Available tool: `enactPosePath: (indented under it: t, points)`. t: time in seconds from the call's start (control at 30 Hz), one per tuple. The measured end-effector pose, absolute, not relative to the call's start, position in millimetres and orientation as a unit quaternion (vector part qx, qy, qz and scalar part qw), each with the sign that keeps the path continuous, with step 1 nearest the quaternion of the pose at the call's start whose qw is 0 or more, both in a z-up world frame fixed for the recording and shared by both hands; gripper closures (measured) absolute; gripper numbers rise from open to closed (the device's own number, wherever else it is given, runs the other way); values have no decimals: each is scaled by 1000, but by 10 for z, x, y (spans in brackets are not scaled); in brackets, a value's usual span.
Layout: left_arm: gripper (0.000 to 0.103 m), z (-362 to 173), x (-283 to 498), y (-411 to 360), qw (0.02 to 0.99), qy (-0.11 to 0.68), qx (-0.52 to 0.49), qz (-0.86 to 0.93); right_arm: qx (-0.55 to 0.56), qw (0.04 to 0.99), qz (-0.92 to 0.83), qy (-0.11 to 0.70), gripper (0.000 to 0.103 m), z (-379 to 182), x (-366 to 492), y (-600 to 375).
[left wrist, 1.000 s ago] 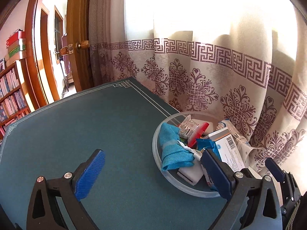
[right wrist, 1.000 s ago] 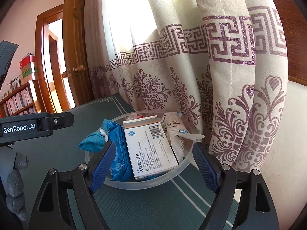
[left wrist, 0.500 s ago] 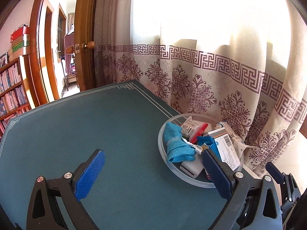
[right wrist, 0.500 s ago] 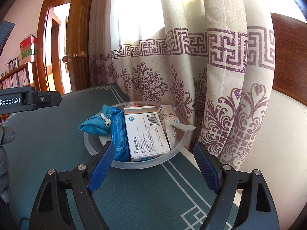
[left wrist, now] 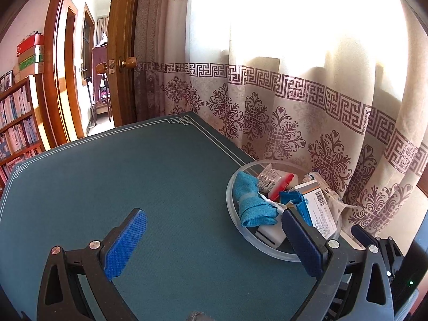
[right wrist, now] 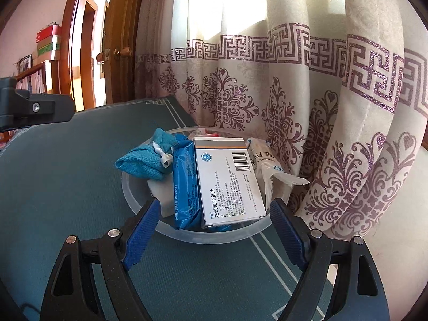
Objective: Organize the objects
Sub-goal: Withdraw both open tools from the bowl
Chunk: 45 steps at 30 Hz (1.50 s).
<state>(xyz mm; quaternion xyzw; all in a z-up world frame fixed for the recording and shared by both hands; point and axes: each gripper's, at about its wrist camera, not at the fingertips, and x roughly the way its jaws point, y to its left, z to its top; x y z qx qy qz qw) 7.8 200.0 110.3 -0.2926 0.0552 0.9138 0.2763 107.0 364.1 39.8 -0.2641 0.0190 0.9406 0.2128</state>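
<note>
A clear round bowl (right wrist: 196, 234) sits in the centre of the right wrist view, on the dark green table (right wrist: 67, 187) close to the patterned curtain (right wrist: 334, 133). The bowl is packed: a white medicine box (right wrist: 227, 182) with a barcode leans upright in the middle, a blue foil pack (right wrist: 186, 184) stands just to its left, a teal cloth bundle (right wrist: 145, 160) lies at the left rim, and a clear plastic packet (right wrist: 270, 168) rests to the right of the box. The right gripper (right wrist: 212, 234) has its blue-padded fingers spread wide at the bottom of the frame, one on either side of the bowl's near rim, holding nothing.

In the left wrist view the same bowl (left wrist: 235, 222) lies at the right of the frame, with a red-edged item (left wrist: 281, 186) among its contents. The left gripper (left wrist: 214, 243) is wide open and empty over bare table, its right finger (left wrist: 302, 243) overlapping the bowl's near edge in the picture; contact cannot be judged
</note>
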Motion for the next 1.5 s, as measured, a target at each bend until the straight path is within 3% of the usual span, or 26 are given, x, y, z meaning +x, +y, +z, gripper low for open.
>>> enactPosePath:
  t: [0.17,0.27,0.43,1.5]
  points:
    - [0,1082,131,2047,292,63,-293,908,-284,195,938,46,18,413,1195,3677]
    - [0,1097,185,2077,295,72,-288,908,-286,196,936,59,13,445,1228,3711]
    - [0,1108,265,2133,291,90,-281,910,-276,198,940,38,9,517,1225,3614]
    - [0,1072,392,2241,301,117,-289,901,-294,220,930,22,7,521,1176,3662]
